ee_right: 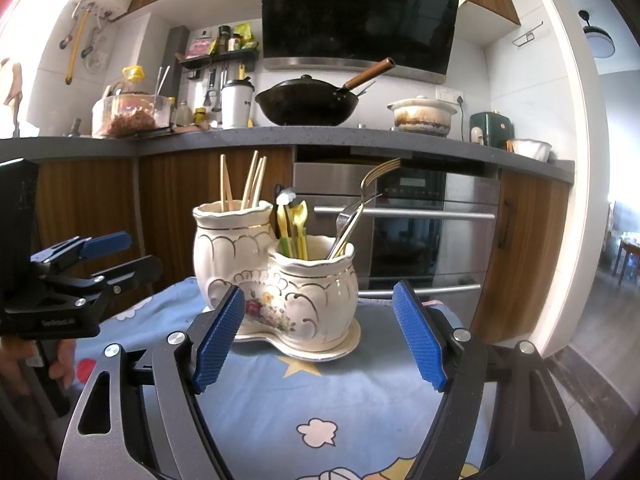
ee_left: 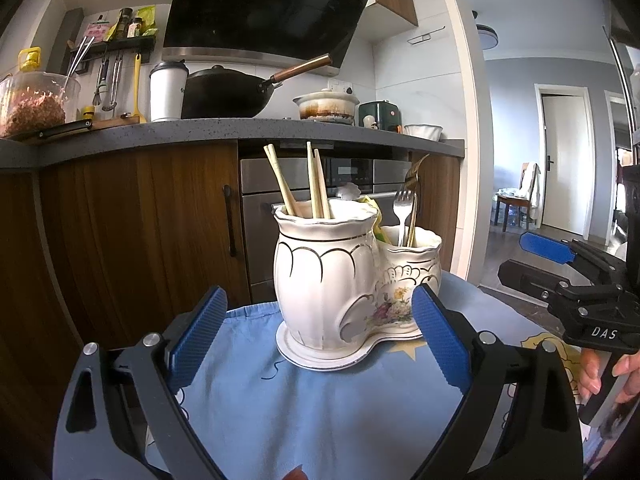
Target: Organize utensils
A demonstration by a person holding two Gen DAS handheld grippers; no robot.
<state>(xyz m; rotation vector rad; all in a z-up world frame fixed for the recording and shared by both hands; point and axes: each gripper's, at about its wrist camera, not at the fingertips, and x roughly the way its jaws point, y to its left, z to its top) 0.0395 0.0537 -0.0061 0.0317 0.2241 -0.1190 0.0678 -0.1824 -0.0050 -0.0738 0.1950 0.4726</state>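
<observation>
A white ceramic utensil holder (ee_left: 340, 280) with gold trim and several joined pots stands on a blue patterned cloth (ee_left: 300, 400); it also shows in the right wrist view (ee_right: 280, 276). Chopsticks (ee_left: 312, 180) stand in the tall pot (ee_right: 240, 184). Forks (ee_left: 408, 200) lean in the lower pot (ee_right: 352, 220). Yellow and green plastic utensils (ee_right: 294, 228) stand in a back pot. My left gripper (ee_left: 320, 340) is open and empty in front of the holder. My right gripper (ee_right: 320, 332) is open and empty, also in front of it, to the holder's right side.
The cloth (ee_right: 340, 400) covers a small table. Behind it are wooden cabinets (ee_left: 140, 240) and an oven (ee_right: 420, 232). The counter (ee_left: 240, 128) holds a wok (ee_left: 228, 92), a clay pot (ee_left: 326, 106) and a cup (ee_left: 168, 92).
</observation>
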